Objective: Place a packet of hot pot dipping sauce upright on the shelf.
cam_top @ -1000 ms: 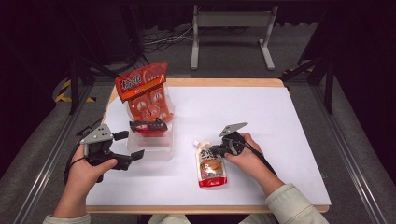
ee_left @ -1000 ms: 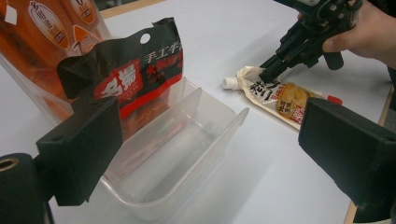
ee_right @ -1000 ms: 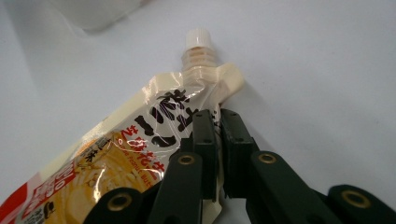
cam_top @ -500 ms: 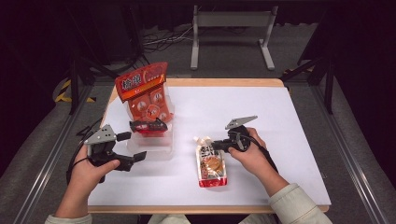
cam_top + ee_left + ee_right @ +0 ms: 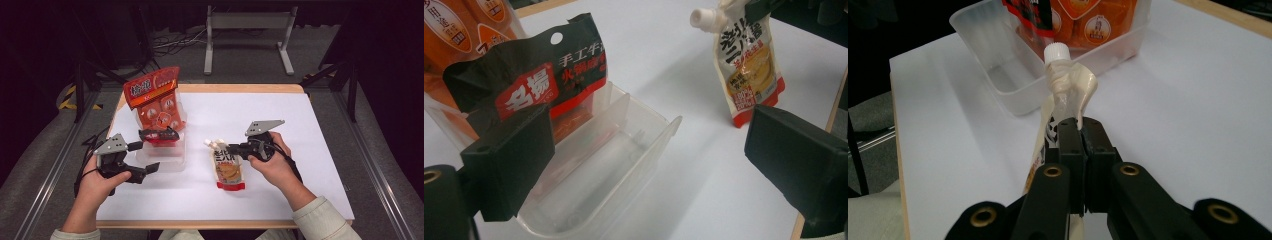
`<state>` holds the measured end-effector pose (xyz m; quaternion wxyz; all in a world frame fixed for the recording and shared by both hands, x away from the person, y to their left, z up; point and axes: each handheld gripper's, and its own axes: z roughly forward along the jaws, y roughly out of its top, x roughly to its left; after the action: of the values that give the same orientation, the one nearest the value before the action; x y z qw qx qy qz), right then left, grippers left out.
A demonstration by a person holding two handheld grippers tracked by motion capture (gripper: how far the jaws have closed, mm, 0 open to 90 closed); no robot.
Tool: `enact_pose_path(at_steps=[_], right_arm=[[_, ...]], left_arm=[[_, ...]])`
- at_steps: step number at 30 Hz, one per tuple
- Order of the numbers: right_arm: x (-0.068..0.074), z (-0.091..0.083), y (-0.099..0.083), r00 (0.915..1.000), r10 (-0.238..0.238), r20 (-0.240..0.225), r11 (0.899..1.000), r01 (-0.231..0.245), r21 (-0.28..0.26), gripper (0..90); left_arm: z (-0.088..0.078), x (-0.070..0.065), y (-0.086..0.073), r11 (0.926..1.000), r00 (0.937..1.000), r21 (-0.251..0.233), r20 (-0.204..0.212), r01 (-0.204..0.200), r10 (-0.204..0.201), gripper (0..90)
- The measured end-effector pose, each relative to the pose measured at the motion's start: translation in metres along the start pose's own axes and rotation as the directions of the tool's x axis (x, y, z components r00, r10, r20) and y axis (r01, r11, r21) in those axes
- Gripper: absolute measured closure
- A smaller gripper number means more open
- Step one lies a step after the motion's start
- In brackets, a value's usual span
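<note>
The right tongs (image 5: 231, 148) are clamped on the top edge of the spouted sauce pouch (image 5: 229, 169), just below its white cap (image 5: 1055, 52), and they are lifting it. A second ago the pouch was lying flat on the white table (image 5: 320, 150) under the right tongs; now its upper end is coming up and tilting toward the clear plastic bin (image 5: 624, 150), while its red bottom edge is hanging low, at or just above the table. The grip is therefore holding, and the pick-up step is looking done; what is remaining, by my judgement, is carrying the pouch across and lowering it into the bin.

The left tongs (image 5: 150, 156) are standing wide apart, holding nothing, and are waiting just beside the near end of the bin. Beyond their left jaw, a black-and-red packet (image 5: 539, 80) is already sitting upright in the bin, with a large orange bag (image 5: 156, 102) behind it. The compartment nearest the left tongs is lying empty, so it is probably the place for the pouch.
</note>
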<state>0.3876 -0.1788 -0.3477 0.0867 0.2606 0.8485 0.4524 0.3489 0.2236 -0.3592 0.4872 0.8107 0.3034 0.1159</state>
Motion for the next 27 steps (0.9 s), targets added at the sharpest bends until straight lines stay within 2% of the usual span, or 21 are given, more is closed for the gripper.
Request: enact_pose_path(at_steps=[2, 3, 5, 7, 9, 13, 16, 18, 20, 22, 23, 27], right_arm=[[0.002, -0.003, 0.003, 0.9999, -0.011, 0.0, 1.0, 0.011, -0.01, 89.4], [0.003, -0.005, 0.004, 0.9999, -0.015, 0.0, 1.0, 0.015, -0.015, 89.4], [0.004, -0.008, 0.006, 0.9995, -0.031, 0.004, 0.999, 0.031, -0.025, 89.4], [0.005, -0.011, 0.008, 0.9992, -0.04, 0.009, 0.999, 0.04, -0.03, 89.4], [0.005, -0.013, 0.01, 0.9987, -0.048, 0.018, 0.998, 0.049, -0.036, 89.4], [0.004, -0.018, 0.012, 0.9987, -0.048, 0.019, 0.997, 0.049, -0.059, 89.4], [0.005, -0.022, 0.014, 0.9988, -0.047, 0.011, 0.996, 0.048, -0.081, 89.4], [0.006, -0.024, 0.015, 0.9987, -0.052, 0.004, 0.994, 0.052, -0.095, 89.4], [0.008, -0.026, 0.017, 0.9985, -0.055, -0.001, 0.993, 0.055, -0.106, 89.4], [0.009, -0.026, 0.017, 0.9983, -0.058, -0.006, 0.992, 0.057, -0.11, 89.4], [0.009, -0.027, 0.018, 0.9981, -0.061, -0.009, 0.991, 0.06, -0.117, 89.4], [0.014, -0.028, 0.021, 0.997, -0.071, -0.03, 0.988, 0.066, -0.141, 89.4]], left_arm=[[0.001, -0.001, 0.001, 1.0, 1.0, -0.009, 0.007, 0.0, 0.0, 5.7], [0.002, -0.001, 0.001, 0.9998, 0.9998, -0.011, 0.005, -0.017, 0.017, 5.7], [0.003, -0.003, 0.001, 0.9999, 0.9999, -0.013, 0.007, -0.009, 0.009, 5.3], [0.004, -0.004, 0.002, 0.9985, 0.999, -0.031, -0.002, -0.045, 0.045, 5.2], [0.005, -0.005, 0.003, 0.9968, 0.9981, -0.052, 0.001, -0.061, 0.061, 5.2], [0.007, -0.01, 0.006, 0.9954, 0.9981, -0.081, 0.031, -0.05, 0.053, 5.3], [0.011, -0.015, 0.008, 0.9952, 0.997, -0.085, 0.056, -0.049, 0.054, 5.4], [0.013, -0.018, 0.009, 0.9953, 0.9934, -0.09, 0.105, -0.037, 0.047, 6.3], [0.014, -0.021, 0.012, 0.9931, 0.989, -0.108, 0.135, -0.045, 0.059, 7.9], [0.015, -0.023, 0.013, 0.9917, 0.9871, -0.118, 0.146, -0.05, 0.067, 9.3], [0.017, -0.027, 0.016, 0.9897, 0.9839, -0.132, 0.161, -0.056, 0.077, 9.3], [0.025, -0.033, 0.019, 0.9889, 0.9808, -0.132, 0.173, -0.067, 0.09, 11.3]])
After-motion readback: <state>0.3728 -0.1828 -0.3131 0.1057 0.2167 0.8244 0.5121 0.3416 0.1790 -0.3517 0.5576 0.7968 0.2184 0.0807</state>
